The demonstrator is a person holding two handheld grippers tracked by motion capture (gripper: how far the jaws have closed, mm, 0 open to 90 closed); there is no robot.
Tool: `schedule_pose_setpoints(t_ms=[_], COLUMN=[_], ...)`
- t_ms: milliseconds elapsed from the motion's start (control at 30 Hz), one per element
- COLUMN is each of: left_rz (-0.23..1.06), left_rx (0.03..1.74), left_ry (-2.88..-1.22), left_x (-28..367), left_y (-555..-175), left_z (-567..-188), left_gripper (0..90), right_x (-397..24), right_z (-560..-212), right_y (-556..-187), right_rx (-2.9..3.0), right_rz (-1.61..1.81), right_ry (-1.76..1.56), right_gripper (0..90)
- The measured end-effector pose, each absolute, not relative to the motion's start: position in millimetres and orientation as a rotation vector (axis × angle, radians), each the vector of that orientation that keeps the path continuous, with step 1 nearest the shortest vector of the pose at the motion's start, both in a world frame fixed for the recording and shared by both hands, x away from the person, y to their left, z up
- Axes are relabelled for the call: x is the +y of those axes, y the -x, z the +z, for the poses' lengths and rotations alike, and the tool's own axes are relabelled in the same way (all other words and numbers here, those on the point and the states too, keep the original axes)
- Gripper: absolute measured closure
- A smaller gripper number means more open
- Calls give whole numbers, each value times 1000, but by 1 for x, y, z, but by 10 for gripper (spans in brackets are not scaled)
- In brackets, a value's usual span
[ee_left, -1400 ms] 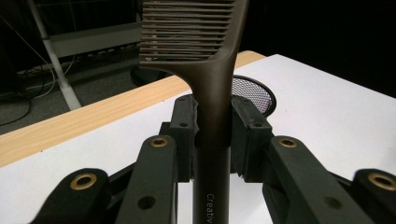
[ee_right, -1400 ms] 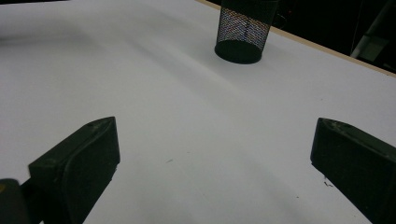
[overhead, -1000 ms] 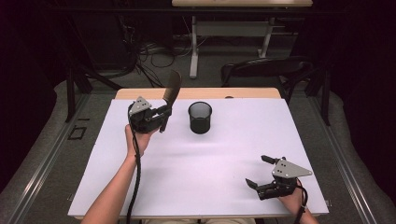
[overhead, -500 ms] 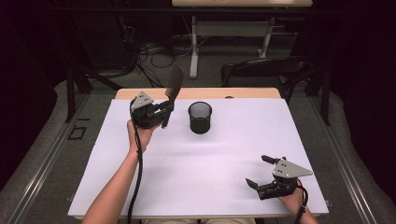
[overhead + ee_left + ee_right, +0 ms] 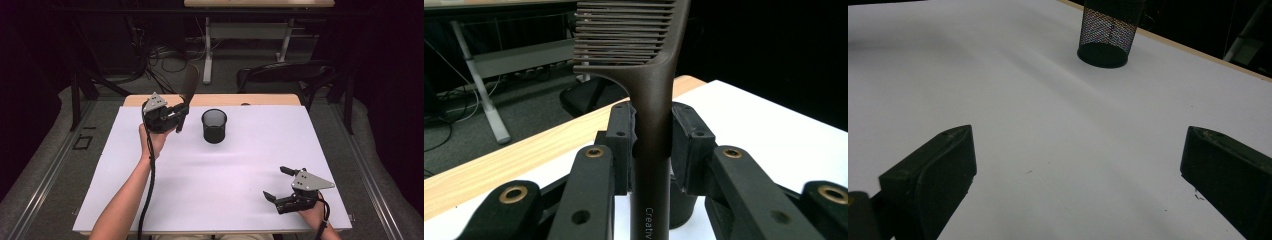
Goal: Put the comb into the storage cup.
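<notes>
While my left claw [image 5: 181, 114], raised over the table's [image 5: 220, 175] far left beside the mesh cup [image 5: 214, 126], clenches a dark comb [image 5: 651, 135] by its handle, teeth upward, handle lettering reading "Creativ" before the frame cuts it, my right claw [image 5: 276, 184] rests released near the front right corner.

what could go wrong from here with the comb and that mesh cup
1. The left gripper clamps the dark comb low on its handle, with the toothed head far above the jaws; it may pivot or slip when tipped.
2. The black mesh cup stands free on the white table with a narrow mouth; a misaimed comb could knock it over.
3. The right gripper rests open, far from the cup, so it likely cannot steady it.
</notes>
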State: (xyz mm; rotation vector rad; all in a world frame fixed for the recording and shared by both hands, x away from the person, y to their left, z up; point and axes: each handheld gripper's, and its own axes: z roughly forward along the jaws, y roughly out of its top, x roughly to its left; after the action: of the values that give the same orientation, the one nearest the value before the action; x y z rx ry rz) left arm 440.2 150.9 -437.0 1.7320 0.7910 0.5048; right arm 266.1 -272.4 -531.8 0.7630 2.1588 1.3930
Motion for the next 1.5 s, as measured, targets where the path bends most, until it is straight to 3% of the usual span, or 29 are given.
schedule_pose_setpoints(t_ms=[1500], left_rz=[498], left_rx=[756], left_ry=[-1673], left_x=[114], left_y=[-462], left_z=[-420], left_gripper=[725], right_x=[-273], right_z=[-532], right_y=[-267], right_rx=[2158], right_rz=[1391], right_ry=[-763], right_gripper=[10])
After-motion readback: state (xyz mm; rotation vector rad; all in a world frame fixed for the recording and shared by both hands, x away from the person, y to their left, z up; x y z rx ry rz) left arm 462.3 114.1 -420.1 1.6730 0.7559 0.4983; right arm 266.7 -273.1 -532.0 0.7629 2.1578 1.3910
